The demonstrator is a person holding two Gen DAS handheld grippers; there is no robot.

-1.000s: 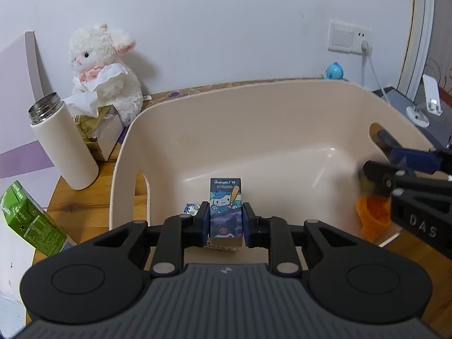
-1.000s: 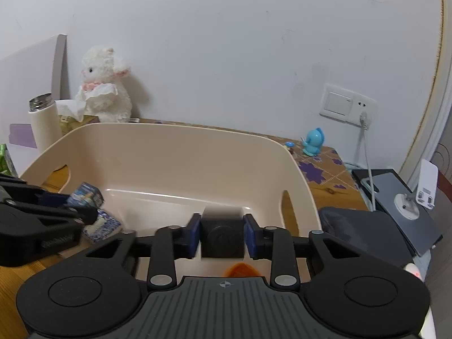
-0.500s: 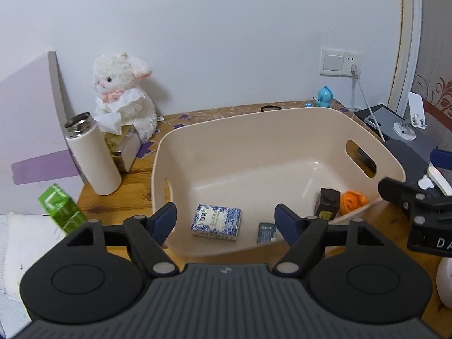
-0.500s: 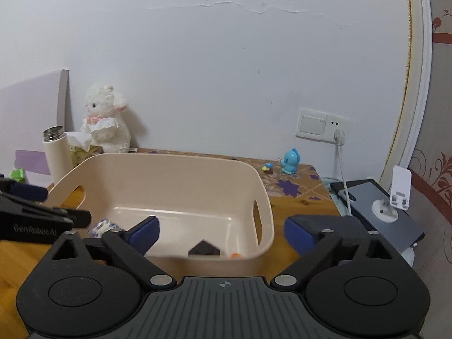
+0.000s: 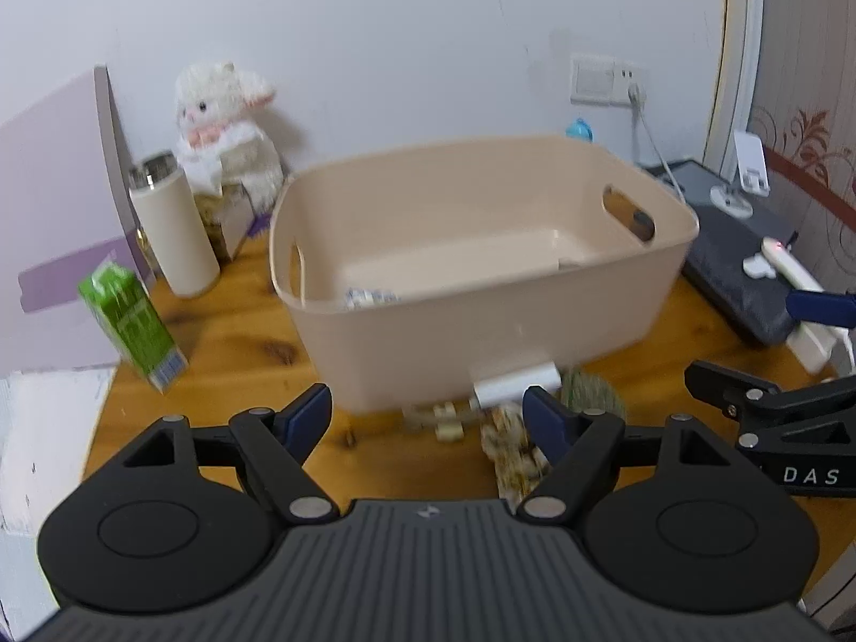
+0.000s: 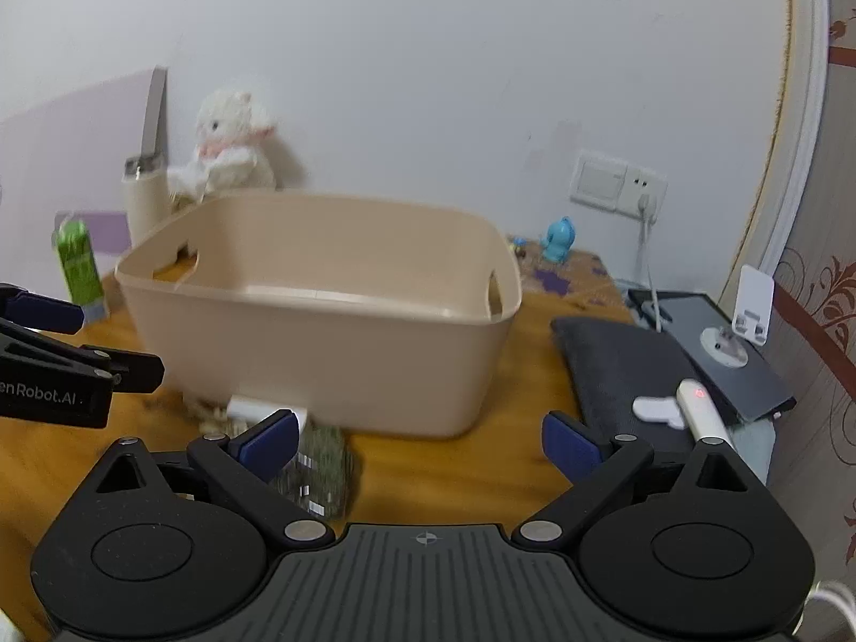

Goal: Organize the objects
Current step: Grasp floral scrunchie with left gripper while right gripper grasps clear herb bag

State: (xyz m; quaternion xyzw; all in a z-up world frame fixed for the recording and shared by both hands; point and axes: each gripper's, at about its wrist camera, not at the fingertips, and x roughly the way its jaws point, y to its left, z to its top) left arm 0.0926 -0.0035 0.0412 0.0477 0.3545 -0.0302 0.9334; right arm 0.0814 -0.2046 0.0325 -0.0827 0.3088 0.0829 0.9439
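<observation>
I see a big tan bin [image 5: 481, 321] sitting upright on the wooden table. A small blue-and-white box [image 5: 369, 298] lies inside it. A white block [image 5: 516, 388], a green lump [image 6: 321, 468] and some blurry bits lie just in front.

"das" on right gripper [image 5: 770, 417], "enrobot.ai" on left gripper [image 6: 80, 364]

Smooth matt plastic tub [image 5: 481, 315], varnished wooden table [image 5: 235, 342], fluffy plush lamb [image 5: 224, 123]

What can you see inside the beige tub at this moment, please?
In the left wrist view, only a blue-and-white packet shows inside the beige tub, near its left front corner. The tub's front wall hides the rest of the floor. In the right wrist view the wall hides all contents.
</observation>
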